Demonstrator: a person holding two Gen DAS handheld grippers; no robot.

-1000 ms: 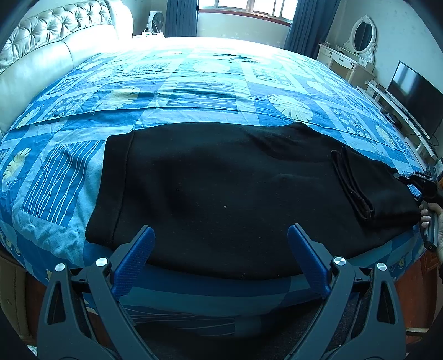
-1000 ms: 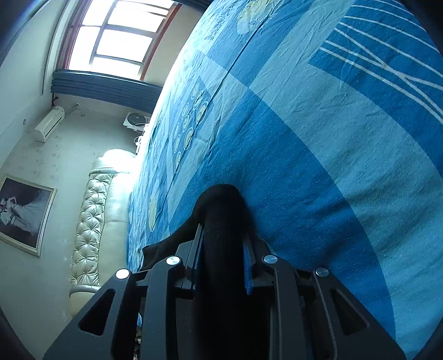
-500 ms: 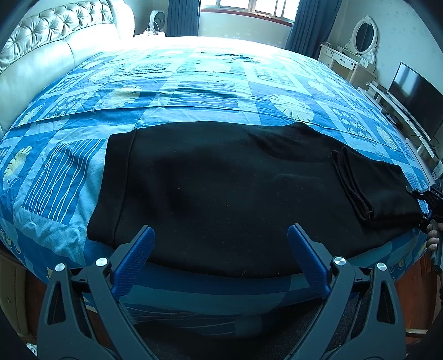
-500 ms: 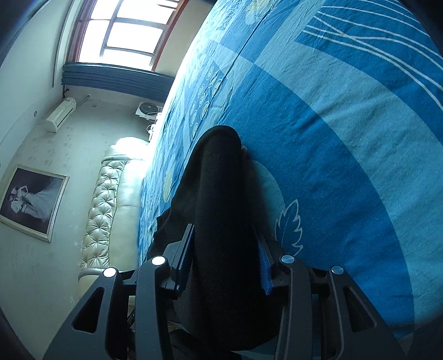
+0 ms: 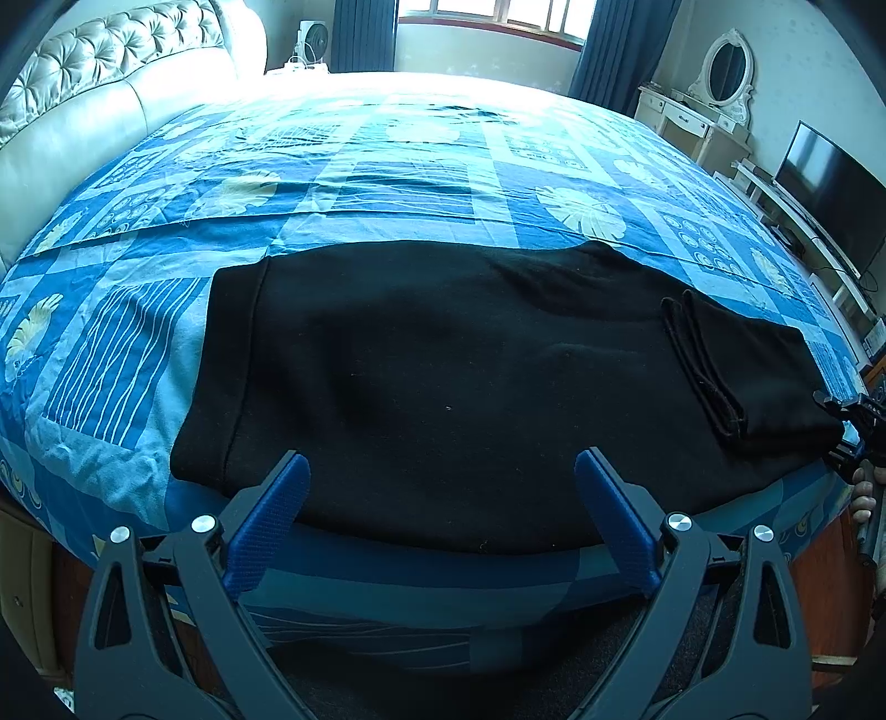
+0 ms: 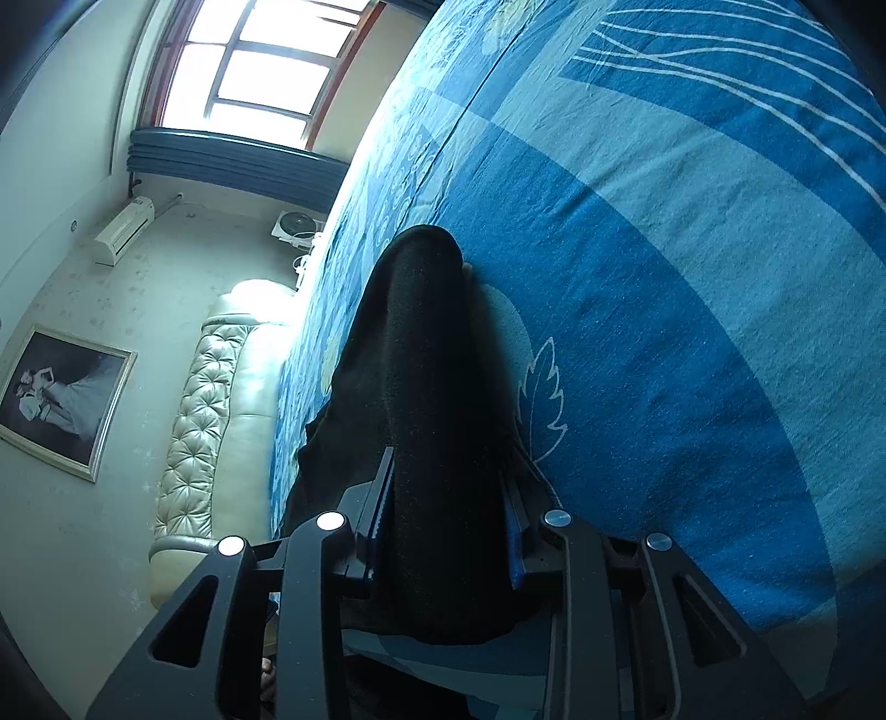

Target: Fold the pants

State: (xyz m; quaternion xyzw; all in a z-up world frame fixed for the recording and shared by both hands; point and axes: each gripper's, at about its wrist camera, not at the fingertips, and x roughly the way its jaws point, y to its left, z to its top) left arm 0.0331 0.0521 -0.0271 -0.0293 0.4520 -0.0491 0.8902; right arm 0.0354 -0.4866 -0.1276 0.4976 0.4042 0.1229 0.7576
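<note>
Black pants (image 5: 443, 376) lie flat across the near part of the blue patterned bed (image 5: 421, 166), with the leg ends folded back over themselves at the right (image 5: 736, 365). My left gripper (image 5: 440, 487) hangs open over the pants' near edge, nothing between its blue pads (image 5: 271, 509). My right gripper (image 5: 841, 429) sits at the folded right end. In the right wrist view the thick black fold (image 6: 426, 387) fills the gap of the right gripper (image 6: 448, 471), whose jaws are closing on it.
A tufted cream headboard (image 5: 99, 105) runs along the left. A dressing table with mirror (image 5: 714, 94) and a TV (image 5: 830, 188) stand at the right. A window with dark curtains (image 5: 487, 16) is at the back. A hand (image 5: 864, 498) holds the right gripper.
The right gripper slid outward to the bed's right edge, staying on the folded end. Its jaws widened around the fold, then narrowed again. The left gripper and the pants stayed put.
</note>
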